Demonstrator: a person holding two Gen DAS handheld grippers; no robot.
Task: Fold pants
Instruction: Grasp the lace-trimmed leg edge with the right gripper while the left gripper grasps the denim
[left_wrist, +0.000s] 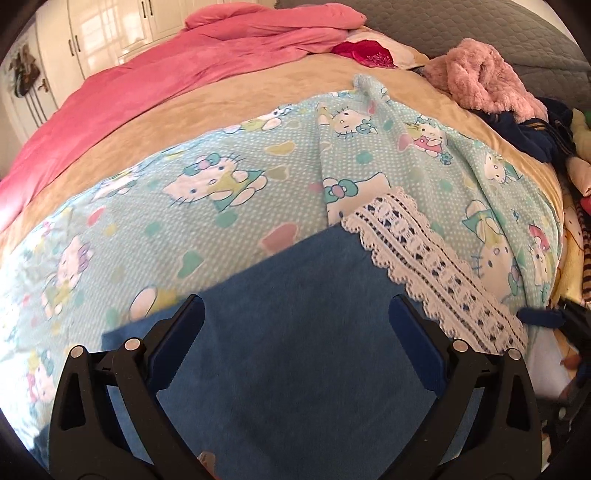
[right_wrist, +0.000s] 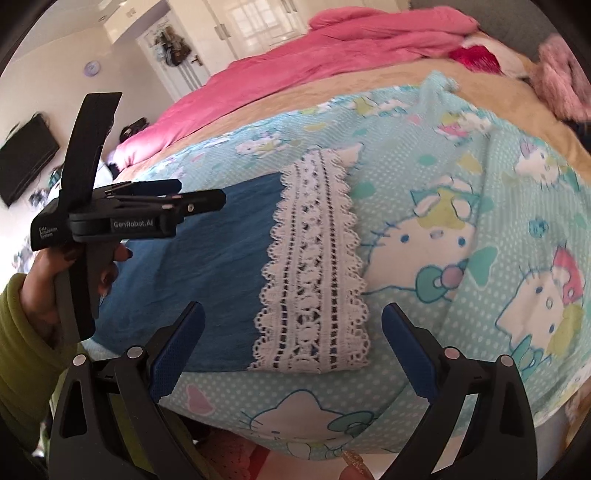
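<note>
Fingers (left_wrist: 413, 343) of left gripper (left_wrist: 295, 314) spread wide over blue pants (left_wrist: 295, 332) | right gripper (right_wrist: 291, 325) wide, empty | pants lower centre on Hello Kitty blanket (left_wrist: 221, 192), lace hem (right_wrist: 314, 266) rightward

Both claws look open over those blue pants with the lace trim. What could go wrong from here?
1. The lace hem is full of holes, so a fingertip of the right claw could snag it.
2. The blue pants lie on a loose cartoon-cat blanket, so a pinch might also catch the blanket.
3. The left claw, open above plain cloth, may bunch the pants.
</note>
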